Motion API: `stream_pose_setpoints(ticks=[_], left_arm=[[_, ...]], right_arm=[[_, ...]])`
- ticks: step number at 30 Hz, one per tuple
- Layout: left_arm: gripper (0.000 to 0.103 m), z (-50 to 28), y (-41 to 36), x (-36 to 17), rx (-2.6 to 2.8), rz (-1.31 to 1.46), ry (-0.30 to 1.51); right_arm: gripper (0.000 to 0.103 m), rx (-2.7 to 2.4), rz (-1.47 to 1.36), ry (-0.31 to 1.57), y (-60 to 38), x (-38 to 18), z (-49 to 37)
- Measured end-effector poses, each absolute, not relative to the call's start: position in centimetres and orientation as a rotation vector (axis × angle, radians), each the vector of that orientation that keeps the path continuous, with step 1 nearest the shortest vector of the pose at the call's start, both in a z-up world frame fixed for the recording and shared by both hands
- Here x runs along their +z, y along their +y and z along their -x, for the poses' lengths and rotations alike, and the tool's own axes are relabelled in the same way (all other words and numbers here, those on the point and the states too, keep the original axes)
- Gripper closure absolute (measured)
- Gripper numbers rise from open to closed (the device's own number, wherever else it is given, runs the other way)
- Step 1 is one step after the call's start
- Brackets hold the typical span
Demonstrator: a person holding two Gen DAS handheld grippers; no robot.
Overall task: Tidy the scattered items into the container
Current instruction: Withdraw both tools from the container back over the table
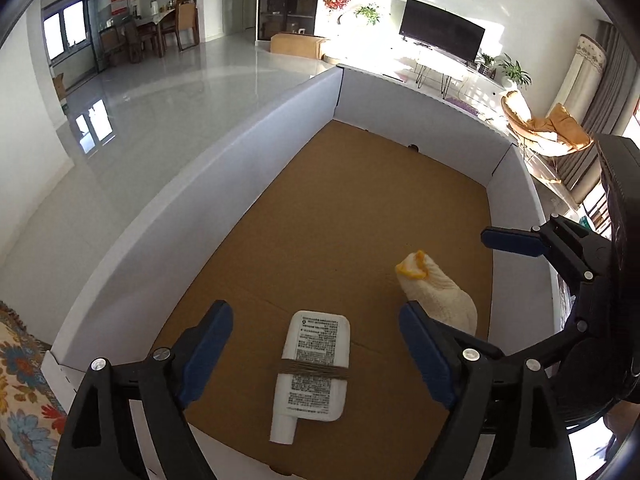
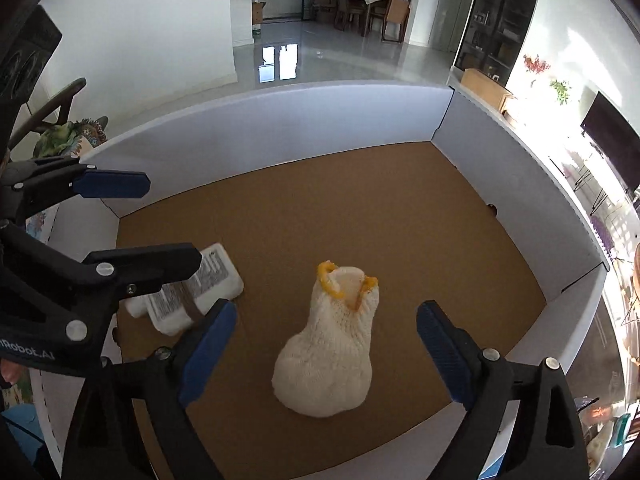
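Left gripper point(image 1: 314, 354) and right gripper point(image 2: 326, 350), black plastic frames, blue ribbed pads point(image 2: 208, 350), silver screws, white lettering on one arm

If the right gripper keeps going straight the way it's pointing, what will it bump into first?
Most likely the white knitted glove. It lies on the box floor right between the right gripper's open fingers, with nothing in front of it, though the depth is hard to judge.

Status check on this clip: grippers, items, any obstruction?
Left gripper open, right gripper open, both empty. White bottle and knit glove lying in the box. Nothing in the way.
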State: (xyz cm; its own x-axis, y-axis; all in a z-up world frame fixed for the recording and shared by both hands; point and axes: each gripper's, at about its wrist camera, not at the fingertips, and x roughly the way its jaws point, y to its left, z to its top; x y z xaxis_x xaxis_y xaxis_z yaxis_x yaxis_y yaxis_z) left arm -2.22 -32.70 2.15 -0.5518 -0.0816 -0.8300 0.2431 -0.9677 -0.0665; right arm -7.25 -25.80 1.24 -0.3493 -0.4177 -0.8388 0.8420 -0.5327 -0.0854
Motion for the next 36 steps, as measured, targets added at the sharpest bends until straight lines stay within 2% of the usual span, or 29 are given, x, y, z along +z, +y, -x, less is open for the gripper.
stream_pose_setpoints(ticks=[11, 14, 18, 22, 23, 24, 28, 31, 36], left_arm=[[0.017, 1.1, -29.1, 2.7, -2.712, -1.286, 0.074], [0.017, 0.6, -28.7, 2.8, -2.696, -1.310, 0.147], [0.016, 0.2, -28.2, 2.9, -2.702, -1.283, 0.148], [0.000, -1.4, -29.1, 3.9, -2.682, -1.225, 0.284], [0.000, -2.0, -28.9, 4.6, -2.694, -1.186, 0.294], [0.000, -2.6, -28.3, 5.5, -2.719, -1.138, 0.295], [0.000, -5.0, -23.1, 8.9, -2.903, -0.911, 0.277], [0.000, -5.3, -16.9, 10.2, -3.068, -0.851, 0.219], [0.000, -2.1, -5.7, 7.1, -3.201, -1.190, 0.016]], right_arm=[[0.007, -2.021, -0.966, 0.538, -22.3, 0.2, 6.4], [0.007, -2.045, -0.927, 0.520, -21.3, 0.3, 6.6], [0.006, -2.076, -0.881, 0.504, -20.1, 0.5, 6.5], [0.004, -2.171, -0.735, 0.439, -16.3, 2.4, 4.8], [0.000, -2.204, -0.710, 0.426, -14.6, 2.9, 4.2], [0.000, -2.251, -0.694, 0.432, -12.8, 3.2, 3.8], [0.000, -2.508, -0.756, 0.502, -4.3, 1.7, 2.3], [0.000, -2.661, -0.948, 0.452, 2.6, -0.8, 1.7], [0.000, -2.811, -1.259, 0.268, 13.5, -4.0, 0.5]])
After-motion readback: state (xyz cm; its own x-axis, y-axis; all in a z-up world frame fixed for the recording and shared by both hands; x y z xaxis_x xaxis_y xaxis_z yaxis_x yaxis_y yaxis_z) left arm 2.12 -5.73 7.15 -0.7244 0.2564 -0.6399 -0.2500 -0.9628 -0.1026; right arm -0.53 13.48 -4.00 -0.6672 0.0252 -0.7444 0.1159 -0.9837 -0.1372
